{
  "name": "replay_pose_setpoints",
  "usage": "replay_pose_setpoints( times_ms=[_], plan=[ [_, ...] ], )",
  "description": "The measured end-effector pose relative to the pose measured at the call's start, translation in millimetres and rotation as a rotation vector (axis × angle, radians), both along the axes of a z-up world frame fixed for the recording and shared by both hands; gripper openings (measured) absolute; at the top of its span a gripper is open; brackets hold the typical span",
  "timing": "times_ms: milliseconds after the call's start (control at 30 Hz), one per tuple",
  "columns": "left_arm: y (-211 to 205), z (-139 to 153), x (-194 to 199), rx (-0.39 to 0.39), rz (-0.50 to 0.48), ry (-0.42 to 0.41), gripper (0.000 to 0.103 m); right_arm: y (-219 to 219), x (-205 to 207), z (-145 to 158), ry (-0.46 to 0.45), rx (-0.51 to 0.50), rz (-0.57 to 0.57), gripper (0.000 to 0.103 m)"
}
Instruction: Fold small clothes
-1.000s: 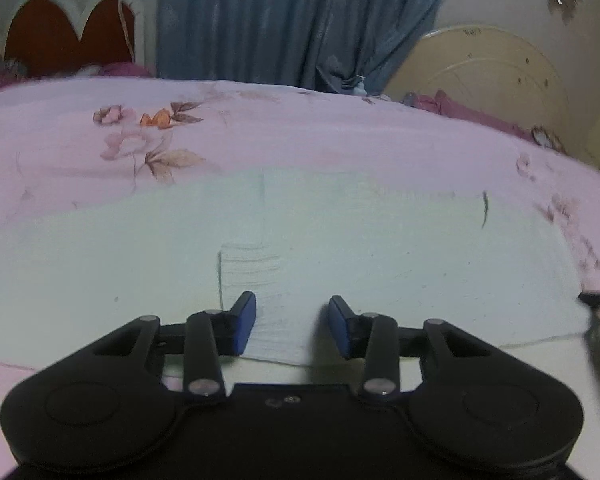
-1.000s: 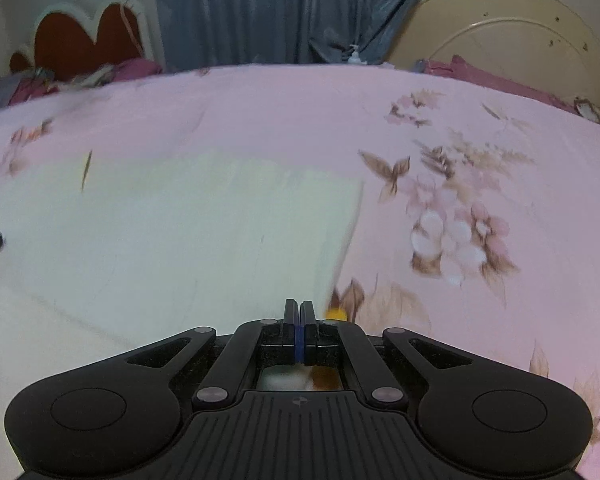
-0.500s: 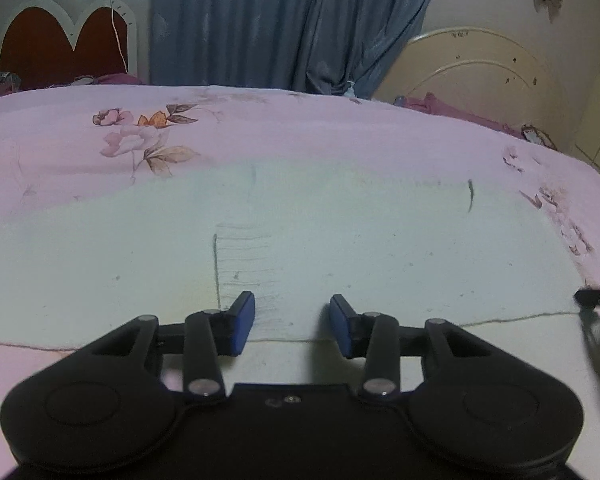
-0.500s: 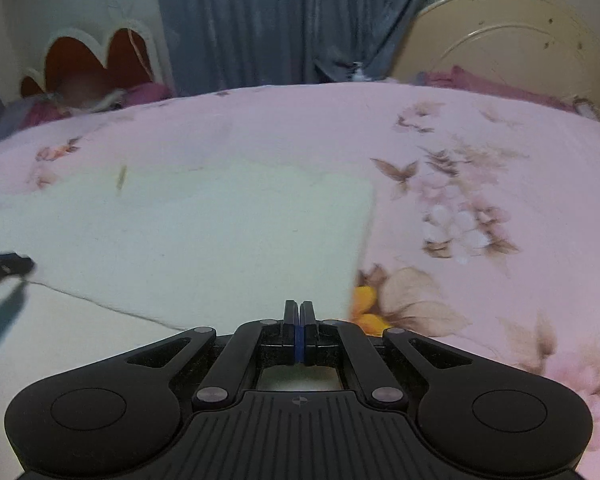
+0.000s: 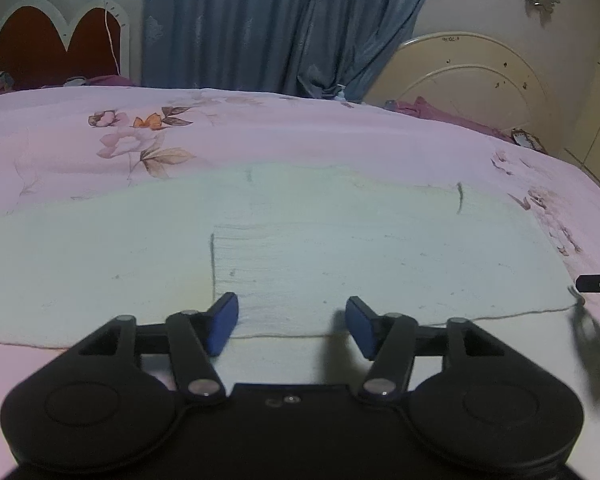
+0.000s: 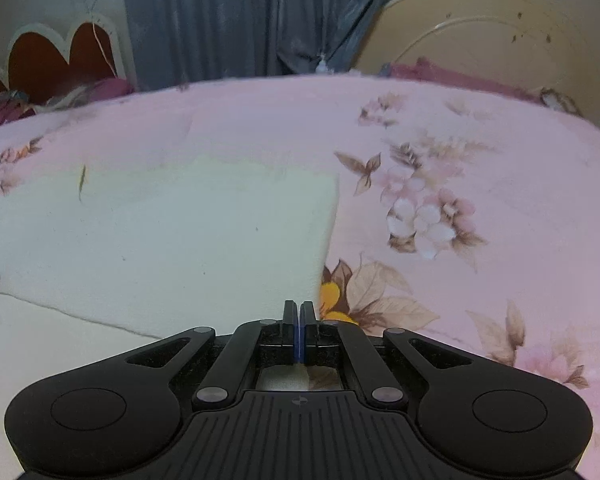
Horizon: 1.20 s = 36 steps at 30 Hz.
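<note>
Pink floral bedspread [image 5: 300, 136], blue curtain [image 5: 260, 20], headboards [image 5: 476, 76]

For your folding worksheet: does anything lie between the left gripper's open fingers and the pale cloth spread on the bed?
Nothing visible does. The left gripper, jaws opening, hangs directly over the pale cloth at its near folded edge, with nothing between them.

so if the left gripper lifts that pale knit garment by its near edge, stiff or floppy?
Probably floppy: the pale knit garment lies flat on the bedspread, folded over itself with soft edges. Likely light, since it barely dents the bedding. The ribbed knit should grip rather than slip. The left gripper is opening, nothing pinched between its pads.
</note>
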<state>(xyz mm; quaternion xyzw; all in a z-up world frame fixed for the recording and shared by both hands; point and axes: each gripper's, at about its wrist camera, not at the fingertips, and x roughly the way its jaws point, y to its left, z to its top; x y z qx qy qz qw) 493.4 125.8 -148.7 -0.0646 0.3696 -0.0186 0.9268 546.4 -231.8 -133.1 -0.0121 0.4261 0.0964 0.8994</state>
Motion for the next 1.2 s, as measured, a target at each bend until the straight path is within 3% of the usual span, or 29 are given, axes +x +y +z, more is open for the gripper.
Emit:
replay_pose_setpoints(
  times_ms=[167,233,400,433,467,500,533,633,700,833,967,1067,1133,1200],
  plan=[
    [-1.6,4.1,-2.7,-0.008,0.006,-0.012,0.069,3.7,-4.0,5.3,0.013,0.025,-0.016,0.0],
    [0.8,6.7,-6.4,-0.001,0.016,-0.016,0.078,8.7,-5.5,8.0,0.012,0.018,-0.001,0.0],
    [28.1,12.0,-24.4,0.022,0.083,-0.027,0.078,20.4,-7.7,11.7,-0.006,0.003,0.023,0.0],
    [40.1,14.2,-31.1,0.027,0.113,-0.039,0.077,22.5,-7.4,11.4,-0.008,0.001,0.023,0.012],
    [57.7,16.1,-40.4,0.021,0.156,-0.052,0.075,25.0,-7.9,11.9,-0.018,-0.002,0.026,0.048],
    [76.1,17.0,-49.1,0.006,0.202,-0.057,0.07,28.5,-10.0,13.5,-0.044,-0.009,0.029,0.066],
    [92.6,17.5,-56.9,-0.015,0.245,-0.058,0.062,31.4,-12.0,15.2,-0.069,-0.012,0.046,0.075],
    [165.0,16.2,-93.4,-0.089,0.459,-0.087,0.047,39.6,-12.9,17.4,-0.081,0.015,0.083,0.073],
    [205.5,18.1,-117.9,-0.114,0.598,-0.137,0.047,43.9,-11.6,16.6,-0.08,0.027,0.08,0.061],
    [270.8,7.5,-142.3,-0.241,0.781,-0.148,0.042,52.8,-7.8,10.4,-0.052,0.041,0.079,0.06],
    [307.1,-7.7,-145.7,-0.349,0.832,-0.176,0.028,60.2,-6.2,6.9,-0.038,0.04,0.077,0.06],
    [322.2,-16.2,-147.2,-0.441,0.865,-0.233,0.023,62.3,-5.7,7.0,-0.041,0.037,0.071,0.06],
    [329.3,-19.8,-145.2,-0.49,0.885,-0.254,0.007,62.8,-5.0,8.5,-0.043,0.037,0.067,0.06],
    [336.0,-20.4,-144.0,-0.527,0.876,-0.284,0.002,61.5,-3.9,10.3,-0.045,0.036,0.062,0.06]
  ],
)
